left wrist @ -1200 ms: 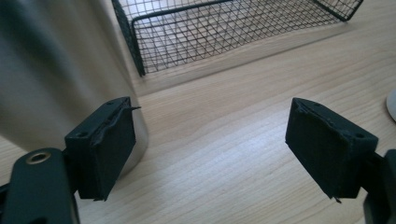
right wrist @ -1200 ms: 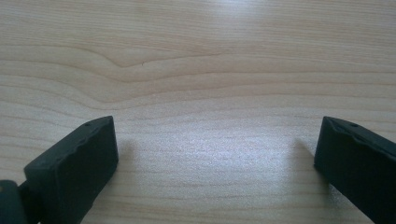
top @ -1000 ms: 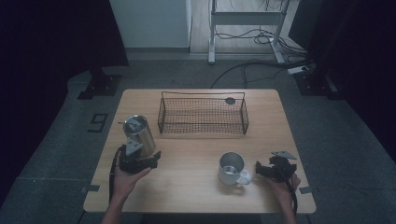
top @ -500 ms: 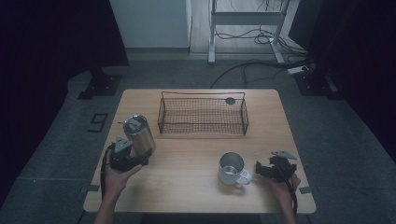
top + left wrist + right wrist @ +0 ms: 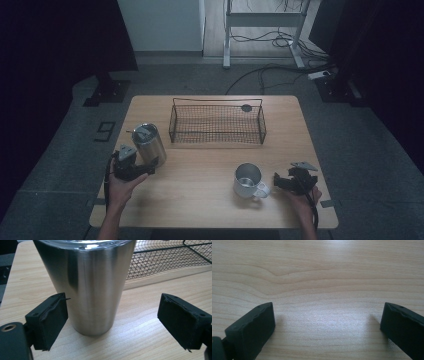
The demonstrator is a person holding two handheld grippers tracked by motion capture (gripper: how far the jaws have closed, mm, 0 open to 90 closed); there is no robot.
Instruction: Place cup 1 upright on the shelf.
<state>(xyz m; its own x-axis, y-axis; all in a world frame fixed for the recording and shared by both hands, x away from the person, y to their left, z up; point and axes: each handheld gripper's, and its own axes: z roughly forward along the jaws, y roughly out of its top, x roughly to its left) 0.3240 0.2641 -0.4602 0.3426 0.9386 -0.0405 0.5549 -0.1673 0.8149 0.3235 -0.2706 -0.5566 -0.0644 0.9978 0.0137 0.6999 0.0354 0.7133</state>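
Note:
A tall steel tumbler [image 5: 148, 144] stands upright near the table's left edge. My left gripper [image 5: 136, 170] sits just in front of it, open. In the left gripper view the tumbler [image 5: 87, 285] stands just beyond my left gripper [image 5: 112, 325], nearer the left pad, and no pad touches it. A white mug [image 5: 248, 181] with a metal inside stands at the front right, its handle toward my right gripper [image 5: 280, 183]. That gripper rests low beside the mug. In the right gripper view my right gripper [image 5: 327, 327] is open over bare wood.
A black wire basket [image 5: 217, 123] stands at the back middle of the wooden table [image 5: 210, 165], with a small dark round thing [image 5: 246, 107] behind its right end. The basket's mesh [image 5: 165, 257] lies just right of the tumbler. Cables run on the floor beyond.
My left gripper has drawn back toward the table's left front, away from the tumbler, which stays standing. The right gripper and the mug have not moved.

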